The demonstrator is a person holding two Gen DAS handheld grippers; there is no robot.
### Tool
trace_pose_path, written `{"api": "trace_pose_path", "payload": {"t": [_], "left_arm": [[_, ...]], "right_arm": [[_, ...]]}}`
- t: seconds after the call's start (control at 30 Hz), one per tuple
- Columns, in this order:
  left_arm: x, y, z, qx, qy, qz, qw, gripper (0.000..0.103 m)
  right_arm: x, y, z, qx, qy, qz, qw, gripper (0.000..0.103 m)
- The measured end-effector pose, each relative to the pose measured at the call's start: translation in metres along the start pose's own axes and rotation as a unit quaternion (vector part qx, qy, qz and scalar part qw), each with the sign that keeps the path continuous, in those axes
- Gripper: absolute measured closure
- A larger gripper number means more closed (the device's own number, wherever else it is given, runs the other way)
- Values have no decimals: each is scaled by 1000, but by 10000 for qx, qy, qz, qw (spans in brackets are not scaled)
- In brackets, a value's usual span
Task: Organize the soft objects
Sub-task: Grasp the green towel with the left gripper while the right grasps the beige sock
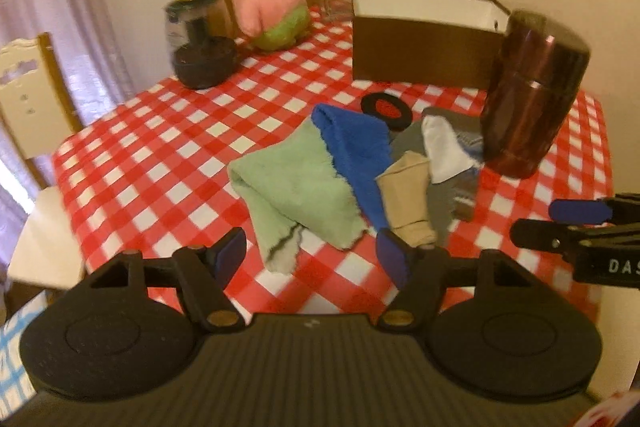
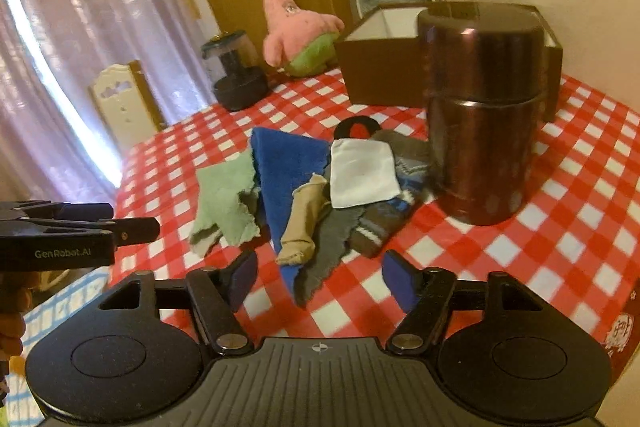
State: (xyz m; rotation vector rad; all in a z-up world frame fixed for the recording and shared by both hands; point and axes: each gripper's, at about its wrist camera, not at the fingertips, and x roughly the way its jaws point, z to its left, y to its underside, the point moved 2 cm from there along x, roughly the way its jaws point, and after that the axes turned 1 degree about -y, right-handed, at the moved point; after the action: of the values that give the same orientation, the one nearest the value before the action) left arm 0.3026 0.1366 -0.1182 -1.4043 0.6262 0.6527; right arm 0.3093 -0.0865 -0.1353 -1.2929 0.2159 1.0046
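Note:
A heap of soft things lies mid-table: a green cloth (image 1: 296, 187) (image 2: 224, 199), a blue cloth (image 1: 356, 151) (image 2: 288, 163), a beige sock (image 1: 408, 195) (image 2: 304, 223), a white cloth (image 1: 442, 147) (image 2: 362, 173), grey cloth (image 2: 328, 247) and a patterned sock (image 2: 380, 227). A pink and green plush (image 1: 268, 3) (image 2: 300, 31) sits at the back. My left gripper (image 1: 312, 255) is open above the near edge of the green cloth, holding nothing. My right gripper (image 2: 322, 281) is open just short of the blue and grey cloth ends, also with nothing between its pads.
A brown open box (image 1: 420, 43) (image 2: 380, 71) stands at the back. A dark red canister (image 1: 528, 95) (image 2: 484, 115) stands right of the heap. A black ring (image 1: 386, 109), a dark jar on a base (image 1: 200, 43) (image 2: 236, 71), and a chair (image 1: 28, 95) are around the red-checked table (image 1: 160, 155).

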Motion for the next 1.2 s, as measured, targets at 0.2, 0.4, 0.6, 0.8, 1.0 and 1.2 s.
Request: {"api": "trace_pose_path", "payload": {"t": [0.2,0.4,0.6,0.8,1.0,1.2], "left_arm": [[44,-11,40,384,321,42,9987,34],[74,-21,66,326,609,110,9975,34],[98,-27,74,344,953,207,9946,33],[118,-32,83,331,1110,301,9928,33],[136,-39,95,336,1371,337,9894,33],[154,-43,99,273,1555,395,9867,35]], "right_arm": [[59,-6,27,317,397,47,9987,42],[111,-13,36,393,891,151,9951,49],[139,-16,32,548,1178,223,9913,55],[148,-12,33,553,1301,325,9894,92],[122,-16,43,538,1197,78,9913,95],[101,-16,51,601,1100,3,9921,95]]}}
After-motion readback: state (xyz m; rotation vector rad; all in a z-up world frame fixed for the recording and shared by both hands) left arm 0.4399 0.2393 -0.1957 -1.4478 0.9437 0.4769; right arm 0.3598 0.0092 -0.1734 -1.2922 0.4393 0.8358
